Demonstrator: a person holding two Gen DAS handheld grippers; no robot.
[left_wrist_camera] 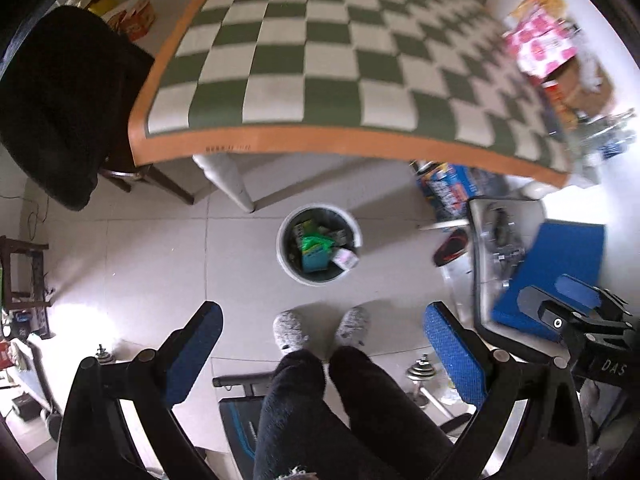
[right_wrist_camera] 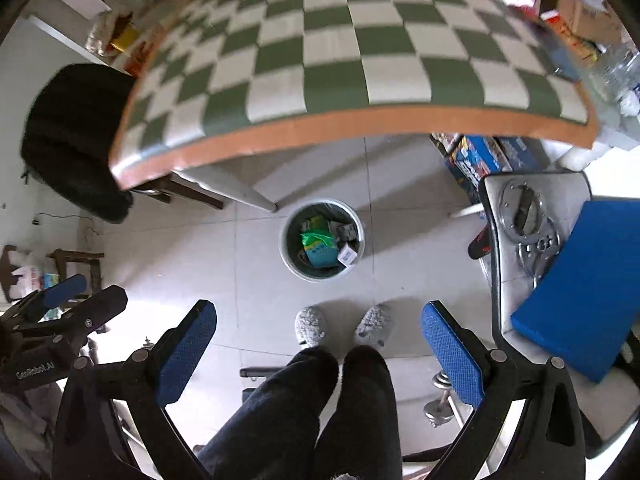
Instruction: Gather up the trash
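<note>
Dark trouser legs (left_wrist_camera: pixel 320 412) rise from the bottom edge of both views, ending in two grey slippers (left_wrist_camera: pixel 288 330) planted on the pale tiled floor (left_wrist_camera: pixel 160 256). Either side of them stand the blue-padded fingers of the left tongs (left_wrist_camera: pixel 323 354), spread wide with nothing between them; the right tongs (right_wrist_camera: pixel 319 352) are spread just as wide and equally empty, and each pair also shows at the edge of the other's view. Going left to right in the left wrist view, a black garment (left_wrist_camera: pixel 60 108) is draped over a chair at the left, beside the tabletop (left_wrist_camera: pixel 304 142) with its green-and-white checked cloth and orange border. Below the near edge of the tabletop, on the floor ahead of the slippers, sits a round white bin (left_wrist_camera: pixel 319 245). Inside it lies the trash: a green plastic bag (left_wrist_camera: pixel 316 245), a teal packet and a small white carton leaning against the right wall. Further right, a dumbbell (left_wrist_camera: pixel 424 384) lies on the floor near the legs, and blue printed boxes (left_wrist_camera: pixel 452 188) are stacked under the tabletop's right corner. A grey chair (right_wrist_camera: pixel 516 280) with metal parts on its seat carries a blue cushion (right_wrist_camera: pixel 580 292). At the far right of the tabletop sits a blurred heap of packaging, including a pink-and-white box (left_wrist_camera: pixel 540 46).
</note>
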